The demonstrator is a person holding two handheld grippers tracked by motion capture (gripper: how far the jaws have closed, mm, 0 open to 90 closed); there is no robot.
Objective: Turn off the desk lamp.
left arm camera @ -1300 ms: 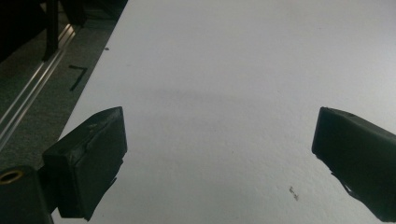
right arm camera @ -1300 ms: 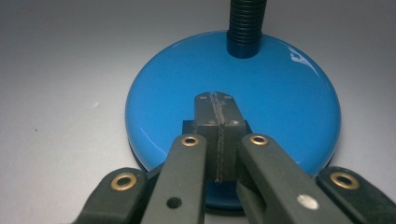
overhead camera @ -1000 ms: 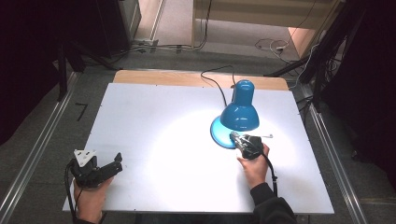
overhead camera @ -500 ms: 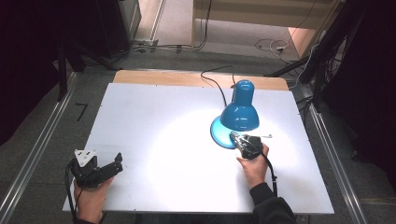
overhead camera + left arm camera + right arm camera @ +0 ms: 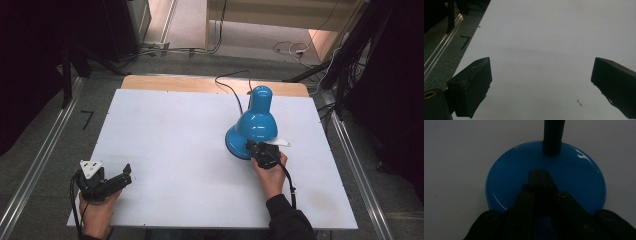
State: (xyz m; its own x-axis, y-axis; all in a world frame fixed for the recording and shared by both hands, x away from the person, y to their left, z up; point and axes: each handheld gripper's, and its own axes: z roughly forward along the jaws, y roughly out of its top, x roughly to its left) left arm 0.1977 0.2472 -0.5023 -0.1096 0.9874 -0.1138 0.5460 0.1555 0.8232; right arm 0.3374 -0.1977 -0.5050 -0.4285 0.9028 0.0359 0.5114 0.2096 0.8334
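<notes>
Dim floor and cables ring the white worktop. Right gripper, jaws pressed together, rests tip-down on the lamp base near the worktop's right edge; probably working a switch, so a straight, gentle press suits. Any switch is hidden beneath the jaws. Left gripper sits spread at the near-left corner.

I see the white table bare across its left and centre, so travel there is unobstructed. The one obstacle is the blue desk lamp at right-centre; its black cord runs off the far edge. My right gripper, jaws together, sits over the lamp base, just short of the black neck. My left gripper, jaws wide apart, has bare tabletop ahead.
</notes>
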